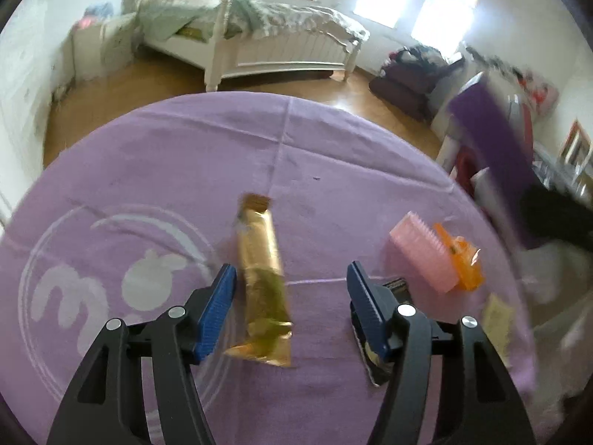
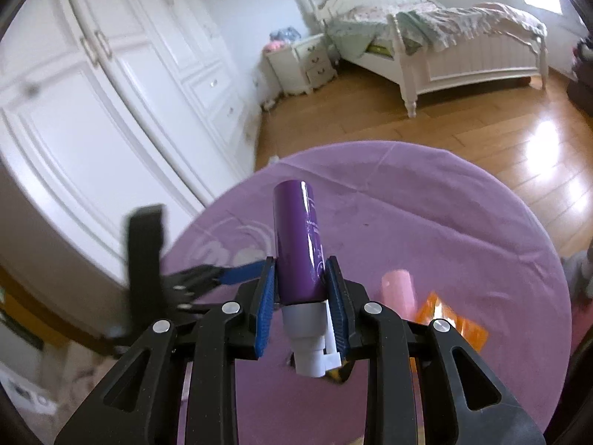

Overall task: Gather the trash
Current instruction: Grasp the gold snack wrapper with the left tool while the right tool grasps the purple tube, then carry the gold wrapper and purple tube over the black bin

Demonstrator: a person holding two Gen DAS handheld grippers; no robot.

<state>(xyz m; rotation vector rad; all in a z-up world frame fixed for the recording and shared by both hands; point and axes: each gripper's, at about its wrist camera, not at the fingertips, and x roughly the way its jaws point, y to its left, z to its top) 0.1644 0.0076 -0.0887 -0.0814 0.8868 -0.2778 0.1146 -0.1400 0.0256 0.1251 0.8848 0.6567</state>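
Left tongs (image 1: 291, 296): released, jaws spread wide over the table, nothing pressed between them.
Gold wrapper (image 1: 261, 278): lies flat on the purple tablecloth (image 1: 148, 155) between the blue pads, nearer the left pad (image 1: 217, 311), touching neither that I can tell.
Wrapper handling: looks like thin foil, light, crinkly and slippery; it will likely buckle or slide rather than resist. Best taken across its narrow width near the middle, pads low to the cloth.
Right tongs (image 2: 300, 307): clenched on the purple bottle (image 2: 298, 244), pads bearing on its lower body just above the white pump cap (image 2: 313, 341).
Bottle handling: stiff, smooth plastic, probably light if empty; the glossy wall could slip, so a hold close to the cap shoulder seems sound.
Bottle position: held off the table, body pointing away from the camera, cap toward it; in the left view it shows blurred at the right edge.
Hand poses: both tongs pitch down toward the table; the left ones show as a dark blur at the left of the right view.
Other items: pink ridged piece (image 1: 422, 256) and orange wrapper (image 1: 463, 263) touching each other, well right of the gold wrapper; a dark packet (image 1: 374, 356) partly under the right pad.
Risk: the pads may push the foil along the cloth instead of pinching it.
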